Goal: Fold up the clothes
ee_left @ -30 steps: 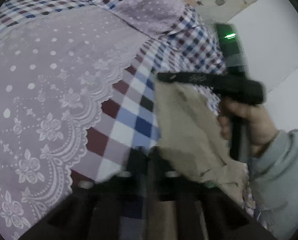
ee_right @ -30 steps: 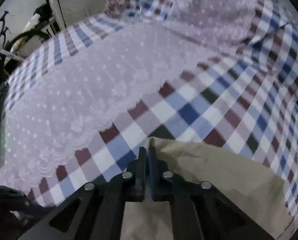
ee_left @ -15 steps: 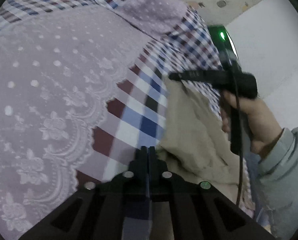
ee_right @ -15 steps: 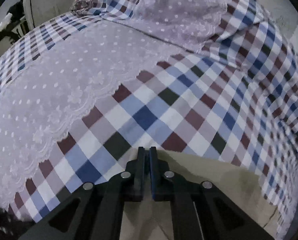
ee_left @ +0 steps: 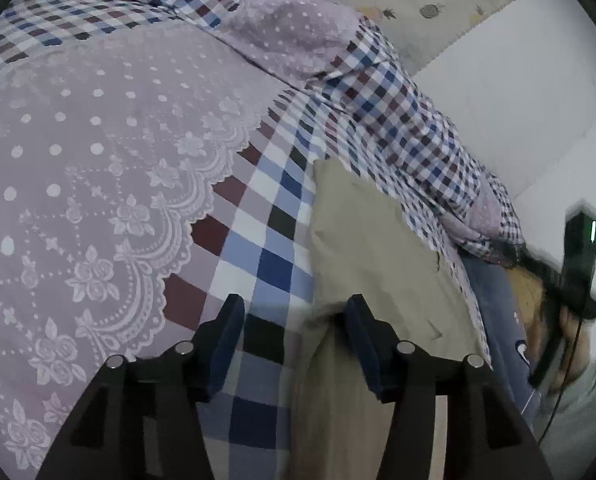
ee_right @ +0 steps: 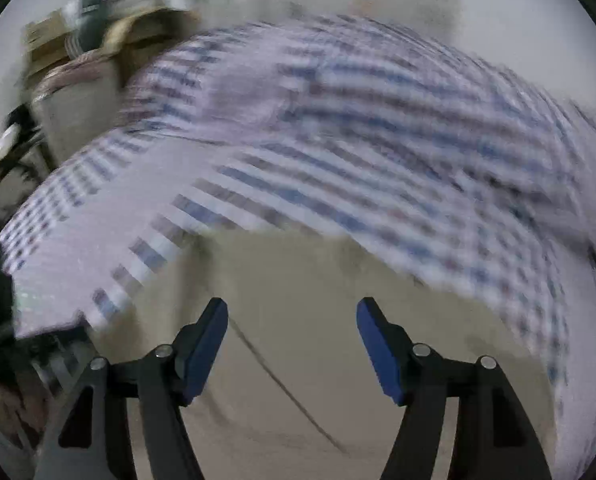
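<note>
In the left wrist view, the left gripper (ee_left: 294, 312) is seen spread wide and empty. A beige garment (ee_left: 361, 248) lies flat on the checked bedspread (ee_left: 258, 240), ahead of and under the right finger.

In the right wrist view, blurred, the right gripper (ee_right: 292, 316) is likewise spread, the garment (ee_right: 298, 280) directly beneath. It is judged light, soft and limp; corners or edges are best pinched.

Both tools (ee_left: 294, 312) (ee_right: 292, 316) wide apart, empty
</note>
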Action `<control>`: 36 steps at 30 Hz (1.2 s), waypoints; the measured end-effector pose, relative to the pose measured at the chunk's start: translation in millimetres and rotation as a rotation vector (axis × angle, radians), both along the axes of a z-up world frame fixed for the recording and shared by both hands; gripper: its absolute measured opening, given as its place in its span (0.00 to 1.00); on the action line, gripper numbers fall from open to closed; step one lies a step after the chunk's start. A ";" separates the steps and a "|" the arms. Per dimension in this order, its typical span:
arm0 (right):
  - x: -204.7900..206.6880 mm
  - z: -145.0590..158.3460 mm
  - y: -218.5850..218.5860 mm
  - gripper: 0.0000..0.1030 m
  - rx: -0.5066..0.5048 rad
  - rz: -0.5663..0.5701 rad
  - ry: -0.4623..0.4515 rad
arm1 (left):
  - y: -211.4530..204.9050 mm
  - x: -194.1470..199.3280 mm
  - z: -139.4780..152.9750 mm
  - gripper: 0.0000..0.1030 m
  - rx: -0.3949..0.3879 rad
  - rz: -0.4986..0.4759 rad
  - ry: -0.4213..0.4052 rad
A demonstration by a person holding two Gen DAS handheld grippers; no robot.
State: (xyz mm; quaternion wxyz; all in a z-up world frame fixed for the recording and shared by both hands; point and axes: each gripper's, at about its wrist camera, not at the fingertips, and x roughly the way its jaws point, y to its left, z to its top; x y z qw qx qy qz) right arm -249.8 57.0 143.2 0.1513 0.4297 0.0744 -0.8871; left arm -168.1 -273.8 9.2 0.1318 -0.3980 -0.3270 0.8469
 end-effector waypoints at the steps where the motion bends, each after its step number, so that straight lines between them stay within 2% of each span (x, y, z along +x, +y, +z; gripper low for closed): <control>1: 7.1 -4.2 24.5 0.69 -0.003 -0.050 -0.020 | -1.5 0.2 1.4 0.55 0.008 0.005 0.000; 3: 18.2 -18.6 67.4 0.69 -0.018 -0.156 -0.070 | -5.2 7.0 1.8 0.55 0.017 0.017 0.003; 4: 23.6 -25.9 88.7 0.69 -0.025 -0.208 -0.095 | -7.9 12.6 1.9 0.48 0.017 0.019 0.006; 5: 29.1 -33.2 110.0 0.69 -0.033 -0.261 -0.121 | -8.4 16.0 1.5 0.33 0.006 0.017 0.004; 7: 37.3 -44.7 141.2 0.69 -0.069 -0.322 -0.151 | -1.1 12.4 -1.6 0.14 -0.033 0.012 -0.023; 8: 39.9 -51.2 152.0 0.69 -0.076 -0.343 -0.169 | 4.0 9.9 -4.1 0.09 -0.054 0.005 -0.036; 10: 44.9 -63.6 168.3 0.69 -0.087 -0.376 -0.203 | 8.4 8.9 -7.9 0.08 -0.074 0.004 -0.044; 13: 47.7 -82.8 180.1 0.69 -0.121 -0.393 -0.248 | 5.3 10.5 -11.7 0.06 -0.048 0.015 -0.039; 17: 38.5 -100.2 183.9 0.69 -0.091 -0.403 -0.262 | 0.5 13.9 -17.3 0.05 -0.027 0.027 -0.039; 20: 28.3 -114.9 174.5 0.68 -0.100 -0.365 -0.276 | -1.2 16.9 -18.1 0.05 -0.029 0.028 -0.039; 21: 28.1 -116.0 170.6 0.62 -0.094 -0.353 -0.270 | -1.8 18.0 -17.7 0.05 -0.032 0.028 -0.039; 22: 27.2 -115.6 164.2 0.52 -0.077 -0.333 -0.249 | -2.0 19.1 -16.9 0.05 -0.037 0.029 -0.040; 23: 28.3 -115.0 160.1 0.16 -0.078 -0.311 -0.231 | -0.1 18.0 -15.2 0.05 -0.045 0.029 -0.043; 24: 29.5 -114.3 156.2 0.04 -0.079 -0.290 -0.214 | 3.1 15.6 -12.8 0.05 -0.054 0.029 -0.045; 27: 30.0 -103.3 138.3 0.03 -0.019 -0.240 -0.146 | 5.0 15.4 -7.3 0.03 -0.068 0.037 -0.051; 30: 30.6 -73.0 128.2 0.03 0.019 -0.211 -0.032 | 1.5 17.1 -6.1 0.02 -0.059 0.059 -0.061; 35: 69.1 3.2 113.0 0.03 -0.071 -0.142 0.280 | -2.8 22.5 -4.6 0.02 -0.048 0.086 -0.065; 36: 77.1 6.6 112.1 0.03 -0.069 -0.145 0.286 | -2.2 23.7 -4.1 0.02 -0.052 0.084 -0.063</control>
